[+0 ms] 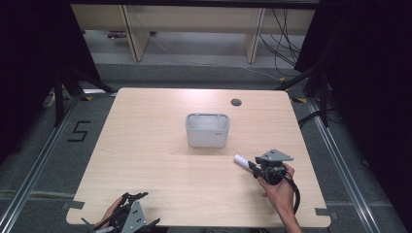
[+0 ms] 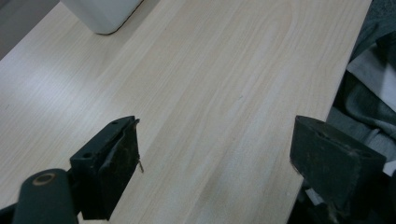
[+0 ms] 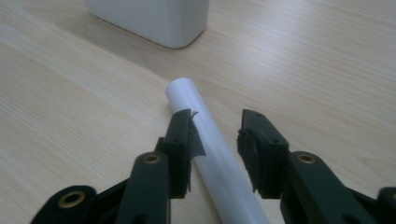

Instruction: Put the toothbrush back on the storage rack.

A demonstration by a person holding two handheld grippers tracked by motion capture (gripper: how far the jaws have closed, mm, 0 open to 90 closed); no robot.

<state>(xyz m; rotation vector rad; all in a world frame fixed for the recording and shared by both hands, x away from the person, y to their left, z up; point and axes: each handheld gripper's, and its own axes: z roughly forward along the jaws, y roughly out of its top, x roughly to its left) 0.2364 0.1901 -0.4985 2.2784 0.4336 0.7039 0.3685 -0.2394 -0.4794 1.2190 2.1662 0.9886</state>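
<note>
Two jaws of the right hand-held gripper [image 3: 215,140] stand apart around a white tube [image 3: 212,144] lying on the bench [image 1: 145,160] near a grey bin [image 1: 208,130], left pad touching, while the left hand-held gripper [image 2: 215,163] gapes wide at the near-left edge.

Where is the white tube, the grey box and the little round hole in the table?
white tube [image 3: 205,121], right gripper view, its upper side between the jaws
grey box [image 1: 208,137], high view, its front wall
round hole [image 1: 236,102], high view, its middle
</note>
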